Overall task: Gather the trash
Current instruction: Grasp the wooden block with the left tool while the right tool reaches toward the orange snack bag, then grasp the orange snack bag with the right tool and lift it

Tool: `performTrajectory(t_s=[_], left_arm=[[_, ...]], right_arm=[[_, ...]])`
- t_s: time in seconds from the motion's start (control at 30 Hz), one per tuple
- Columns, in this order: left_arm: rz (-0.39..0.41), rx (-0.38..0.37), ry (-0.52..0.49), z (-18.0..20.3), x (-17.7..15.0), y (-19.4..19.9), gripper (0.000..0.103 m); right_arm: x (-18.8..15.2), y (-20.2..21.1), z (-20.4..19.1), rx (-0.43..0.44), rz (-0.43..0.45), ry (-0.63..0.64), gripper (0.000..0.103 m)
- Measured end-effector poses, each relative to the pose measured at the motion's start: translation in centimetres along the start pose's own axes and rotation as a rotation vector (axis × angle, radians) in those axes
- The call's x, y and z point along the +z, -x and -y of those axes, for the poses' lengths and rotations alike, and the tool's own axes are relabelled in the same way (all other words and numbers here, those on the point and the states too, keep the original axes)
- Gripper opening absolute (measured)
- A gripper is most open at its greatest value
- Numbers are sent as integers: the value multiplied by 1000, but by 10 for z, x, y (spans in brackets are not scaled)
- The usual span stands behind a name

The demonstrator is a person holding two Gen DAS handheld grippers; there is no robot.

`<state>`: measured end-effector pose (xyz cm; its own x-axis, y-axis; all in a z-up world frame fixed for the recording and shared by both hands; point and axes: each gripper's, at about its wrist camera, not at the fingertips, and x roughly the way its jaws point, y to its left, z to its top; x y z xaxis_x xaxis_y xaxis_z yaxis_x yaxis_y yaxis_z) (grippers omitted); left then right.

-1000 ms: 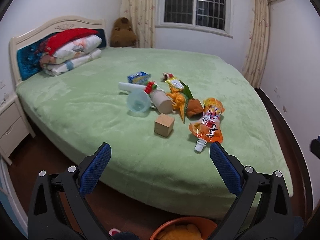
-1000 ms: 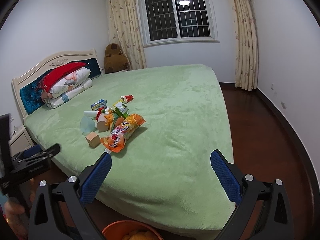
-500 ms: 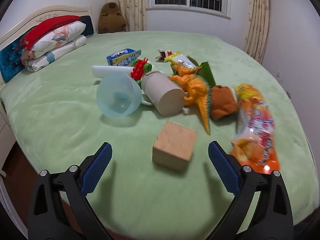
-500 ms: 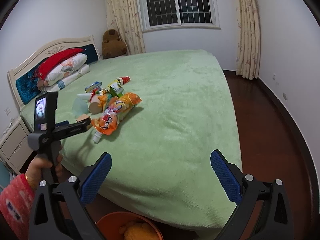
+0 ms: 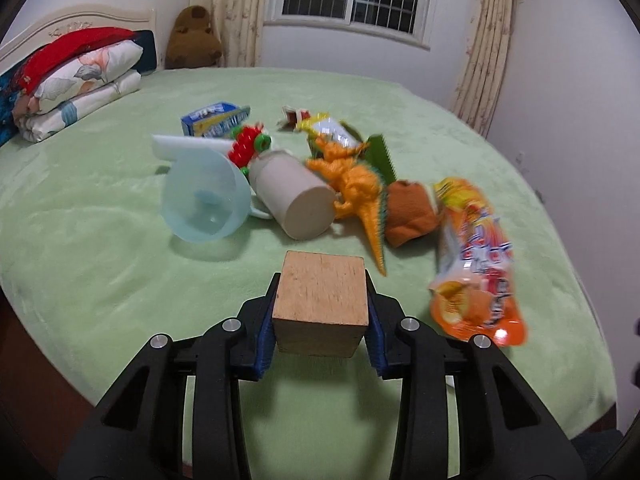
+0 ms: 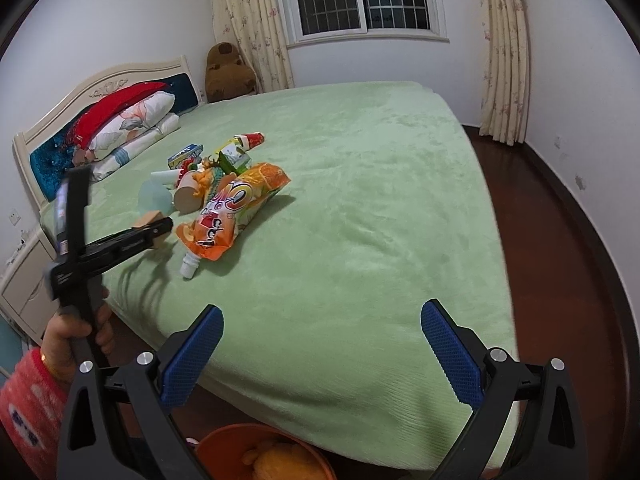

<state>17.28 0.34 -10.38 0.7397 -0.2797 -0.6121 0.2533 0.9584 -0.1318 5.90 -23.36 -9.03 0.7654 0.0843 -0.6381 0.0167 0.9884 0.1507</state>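
Note:
My left gripper (image 5: 322, 312) is shut on a wooden block (image 5: 321, 300) just above the green bed (image 5: 100, 240); it also shows in the right wrist view (image 6: 154, 228). Behind the block lie a blue funnel (image 5: 204, 196), a grey cup (image 5: 294, 196), an orange toy dinosaur (image 5: 356, 184), a brown plush piece (image 5: 410, 212) and an orange drink pouch (image 5: 476, 260). My right gripper (image 6: 320, 352) is open and empty over the bed's near edge, to the right of the pile (image 6: 224, 196).
An orange bin (image 6: 260, 456) with something yellow inside stands on the floor below the right gripper. A blue box (image 5: 214, 118), snack wrappers (image 5: 328, 128), folded pillows (image 5: 76, 80) by the headboard, a brown plush toy (image 5: 194, 38), and a bedside table (image 6: 24, 280).
My left gripper moved forward over the bed and closed on the wooden block, which now sits lifted between its pads. The right gripper stayed open and shifted slightly.

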Motion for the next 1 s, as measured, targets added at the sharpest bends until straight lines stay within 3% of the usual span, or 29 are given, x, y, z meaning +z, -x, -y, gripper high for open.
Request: performTrajectory(t_s=[0.4, 0.53, 0.67, 0.7, 0.77, 1.0], left_arm=[[96, 27, -28, -1, -23, 112, 36], [101, 26, -26, 1, -39, 130, 36], [94, 28, -22, -2, -50, 137, 36], [94, 26, -22, -3, -52, 138, 36], [84, 30, -24, -3, -54, 136, 36], [73, 14, 8, -4, -59, 136, 36]], right_arm=[[60, -70, -49, 150, -7, -47, 97], [78, -116, -65, 141, -83, -88, 96], [85, -158, -65, 172, -193, -208, 71], [85, -163, -65, 193, -208, -227, 69], [85, -169, -65, 220, -226, -248, 55], [82, -148, -66, 239, -204, -233, 43]])
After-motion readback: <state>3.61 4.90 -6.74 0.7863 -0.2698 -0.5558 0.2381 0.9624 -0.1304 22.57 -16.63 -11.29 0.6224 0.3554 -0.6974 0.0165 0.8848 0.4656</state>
